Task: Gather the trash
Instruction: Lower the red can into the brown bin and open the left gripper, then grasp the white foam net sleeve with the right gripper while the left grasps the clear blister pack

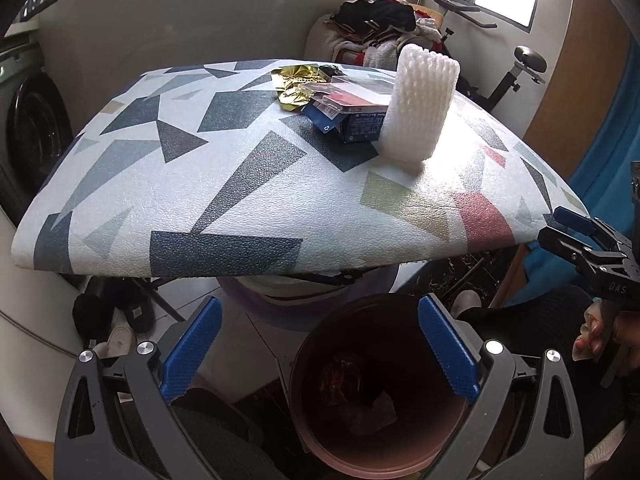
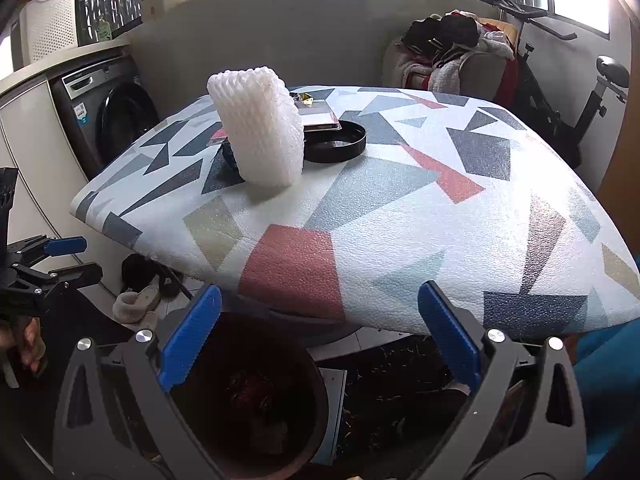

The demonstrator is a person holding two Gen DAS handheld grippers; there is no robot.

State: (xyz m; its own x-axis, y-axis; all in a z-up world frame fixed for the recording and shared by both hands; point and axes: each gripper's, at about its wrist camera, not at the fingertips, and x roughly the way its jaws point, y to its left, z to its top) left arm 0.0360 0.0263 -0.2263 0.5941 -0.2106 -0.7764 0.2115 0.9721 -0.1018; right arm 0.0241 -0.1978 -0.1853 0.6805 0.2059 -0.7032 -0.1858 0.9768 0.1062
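A white foam net sleeve (image 1: 420,108) stands upright on the patterned table (image 1: 240,200); it also shows in the right wrist view (image 2: 258,128). Behind it lie a gold wrapper (image 1: 294,84), a clear plastic pack (image 1: 352,94), a blue carton (image 1: 352,126) and a black lid (image 2: 340,142). A brown bin (image 1: 380,396) holding some trash stands below the table's front edge, also in the right wrist view (image 2: 248,396). My left gripper (image 1: 320,344) is open and empty above the bin. My right gripper (image 2: 320,336) is open and empty beside the bin, before the table edge.
A washing machine (image 2: 112,116) stands at the left. A chair piled with clothes (image 2: 452,56) and an exercise bike (image 2: 576,104) stand behind the table. Slippers (image 2: 136,300) lie on the floor under the table.
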